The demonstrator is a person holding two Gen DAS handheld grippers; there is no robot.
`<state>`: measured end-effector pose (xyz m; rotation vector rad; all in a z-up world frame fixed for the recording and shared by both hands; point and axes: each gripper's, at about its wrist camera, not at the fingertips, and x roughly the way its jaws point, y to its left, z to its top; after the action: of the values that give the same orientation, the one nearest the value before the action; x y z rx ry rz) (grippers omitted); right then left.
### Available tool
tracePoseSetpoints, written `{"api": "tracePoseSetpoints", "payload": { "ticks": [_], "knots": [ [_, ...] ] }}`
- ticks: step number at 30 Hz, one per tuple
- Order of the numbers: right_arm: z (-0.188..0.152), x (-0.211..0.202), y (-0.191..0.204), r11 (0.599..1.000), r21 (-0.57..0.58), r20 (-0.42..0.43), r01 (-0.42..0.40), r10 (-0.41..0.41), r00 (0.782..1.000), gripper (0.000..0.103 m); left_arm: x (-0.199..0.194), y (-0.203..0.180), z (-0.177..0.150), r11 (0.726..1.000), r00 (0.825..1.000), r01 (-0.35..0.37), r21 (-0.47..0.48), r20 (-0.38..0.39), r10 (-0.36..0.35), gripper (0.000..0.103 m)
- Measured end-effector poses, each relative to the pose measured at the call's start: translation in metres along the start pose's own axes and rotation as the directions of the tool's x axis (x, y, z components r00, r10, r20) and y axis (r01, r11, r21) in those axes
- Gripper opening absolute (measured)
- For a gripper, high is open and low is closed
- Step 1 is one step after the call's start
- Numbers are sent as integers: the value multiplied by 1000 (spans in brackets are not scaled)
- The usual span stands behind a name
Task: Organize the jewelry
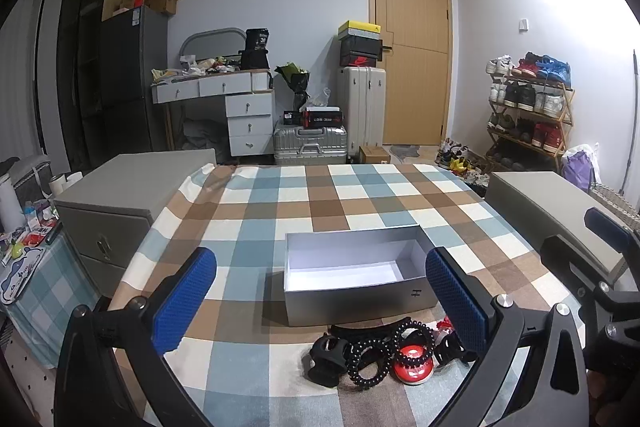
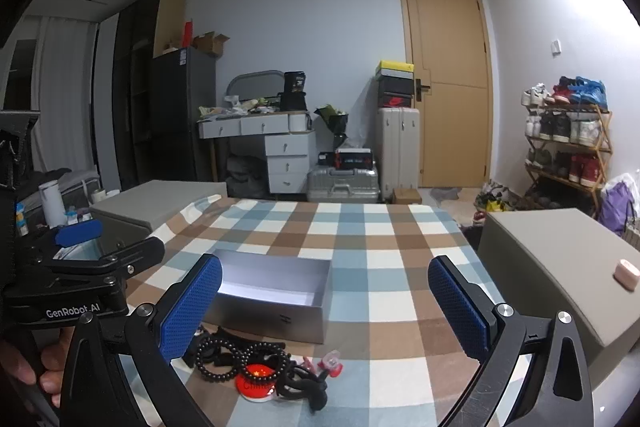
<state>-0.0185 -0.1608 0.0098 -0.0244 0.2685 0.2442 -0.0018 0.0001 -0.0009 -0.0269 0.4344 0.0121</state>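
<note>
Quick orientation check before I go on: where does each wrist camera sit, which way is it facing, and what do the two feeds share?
Left wrist: on the left gripper, jaws open, facing across the checked tablecloth toward the door; the silver box and jewelry pile lie ahead; the right gripper shows at the right edge.
Right wrist: on the right gripper, jaws open, facing the same way; the left gripper and a hand show on the left.
Shared: box, pile, tablecloth, door, shoe rack.
</note>
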Motion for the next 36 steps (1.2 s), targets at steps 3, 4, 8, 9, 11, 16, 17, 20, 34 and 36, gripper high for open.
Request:
{"api": "tracePoseSetpoints", "payload": {
  "ticks": [3,4,8,9,11,16,17,20,34,36],
  "knots": [
    [0,0,0,1000,0,1,0,0,1000,103,1,0,-2,1000,1000,-2,2,-6,2,102],
    [0,0,0,1000,0,2,-1,1,1000,103,1,1,-2,1000,1000,-2,1,-8,2,102],
    [0,0,-3,1000,25,-3,-10,10,1000,103,1,1,-2,1000,1000,1,2,-10,-1,102],
    [0,0,-4,999,32,-2,-11,11,1000,103,1,1,-3,1000,1000,-1,3,-8,1,102],
    [-1,0,-6,999,39,-1,-6,6,1000,103,0,1,-1,1000,1000,-1,5,-5,1,102],
    [-3,0,-6,1000,27,5,3,-3,1000,103,0,2,-1,1000,1000,-6,2,-6,6,102],
    [-3,0,-5,1000,26,6,4,-4,1000,103,0,2,-1,1000,1000,-7,1,-6,7,102],
    [-4,-1,-6,1000,27,6,3,-4,1000,103,0,2,0,1000,1000,-7,1,-6,7,102],
    [-5,-3,-7,999,37,11,-4,4,1000,103,-1,4,-1,1000,1000,-12,-5,-6,12,102],
    [-5,-4,-7,1000,31,13,-3,3,1000,103,-1,5,-1,1000,1000,-15,-7,-8,15,102]
  ]
}}
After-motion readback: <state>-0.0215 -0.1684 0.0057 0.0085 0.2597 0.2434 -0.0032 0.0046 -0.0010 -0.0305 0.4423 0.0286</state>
